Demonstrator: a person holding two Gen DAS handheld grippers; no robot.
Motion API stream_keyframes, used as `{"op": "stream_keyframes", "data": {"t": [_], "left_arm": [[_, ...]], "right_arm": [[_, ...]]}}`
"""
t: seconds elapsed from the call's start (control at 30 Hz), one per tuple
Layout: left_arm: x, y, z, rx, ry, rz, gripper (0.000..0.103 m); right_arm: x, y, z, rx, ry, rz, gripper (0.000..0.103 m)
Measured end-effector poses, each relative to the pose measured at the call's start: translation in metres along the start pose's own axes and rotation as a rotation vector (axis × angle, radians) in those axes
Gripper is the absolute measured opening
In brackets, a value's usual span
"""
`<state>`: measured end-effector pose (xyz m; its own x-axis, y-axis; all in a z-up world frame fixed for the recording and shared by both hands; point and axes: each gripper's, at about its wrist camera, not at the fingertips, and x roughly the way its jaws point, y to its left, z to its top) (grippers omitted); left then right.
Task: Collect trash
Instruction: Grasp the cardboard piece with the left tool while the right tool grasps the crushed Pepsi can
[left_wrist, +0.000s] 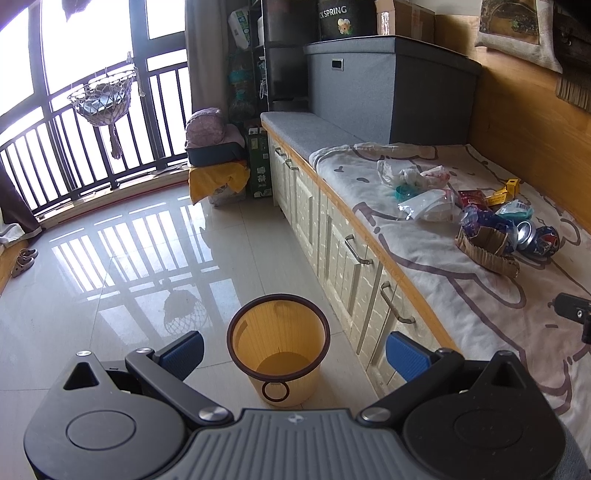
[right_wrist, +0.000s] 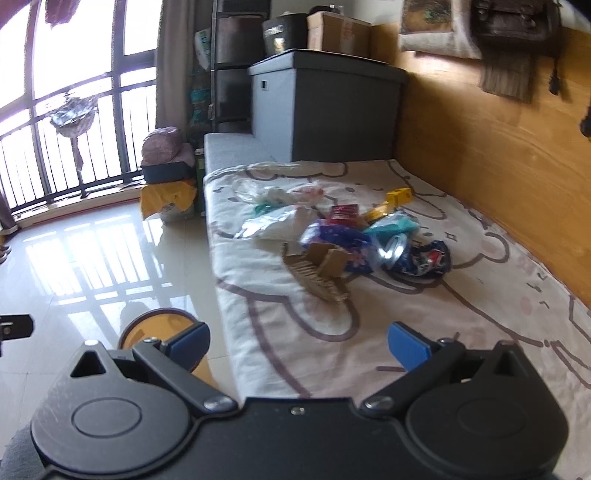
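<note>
A yellow waste bin (left_wrist: 277, 347) with a dark rim stands empty on the floor beside the cabinet bench. My left gripper (left_wrist: 295, 354) is open and empty, held above the bin. A trash pile lies on the bench blanket: corrugated cardboard (right_wrist: 317, 273), a crushed blue can (right_wrist: 417, 256), a blue wrapper (right_wrist: 332, 236), clear plastic bags (right_wrist: 273, 221), a red packet (right_wrist: 343, 212) and a yellow box (right_wrist: 399, 195). The pile also shows in the left wrist view (left_wrist: 480, 218). My right gripper (right_wrist: 297, 345) is open and empty, over the blanket short of the cardboard. The bin's rim (right_wrist: 155, 317) shows at its left.
The blanket (right_wrist: 406, 332) covers a bench with white cabinet doors (left_wrist: 354, 258). A wooden wall (right_wrist: 498, 166) runs along the bench's right. A grey storage box (left_wrist: 388, 85) stands at the far end. The tiled floor (left_wrist: 129, 258) reaches a railed window (left_wrist: 74, 129). Stacked bags (left_wrist: 214, 155) sit by the window.
</note>
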<state>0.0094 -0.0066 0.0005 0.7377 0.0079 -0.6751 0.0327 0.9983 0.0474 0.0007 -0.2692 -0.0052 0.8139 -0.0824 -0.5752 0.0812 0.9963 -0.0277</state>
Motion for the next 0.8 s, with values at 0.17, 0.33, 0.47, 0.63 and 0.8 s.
{"op": "stream_keyframes", "data": {"t": [0.17, 0.33, 0.47, 0.63, 0.8], "left_arm": [[0.006, -0.012, 0.012, 0.005, -0.017, -0.025, 0.103], [0.017, -0.038, 0.032, 0.058, -0.046, -0.063, 0.103], [0.032, -0.067, 0.052, 0.093, -0.054, -0.104, 0.103], [0.052, -0.107, 0.070, 0.128, -0.050, -0.152, 0.103], [0.075, -0.138, 0.081, 0.095, 0.002, -0.210, 0.103]], "right_arm": [[0.009, -0.027, 0.002, 0.042, 0.000, -0.026, 0.103], [0.017, -0.054, 0.004, 0.097, 0.004, -0.048, 0.103], [0.026, -0.075, 0.007, 0.118, 0.003, -0.068, 0.103], [0.038, -0.101, 0.014, 0.108, -0.006, -0.104, 0.103], [0.054, -0.128, 0.024, 0.066, -0.016, -0.153, 0.103]]}}
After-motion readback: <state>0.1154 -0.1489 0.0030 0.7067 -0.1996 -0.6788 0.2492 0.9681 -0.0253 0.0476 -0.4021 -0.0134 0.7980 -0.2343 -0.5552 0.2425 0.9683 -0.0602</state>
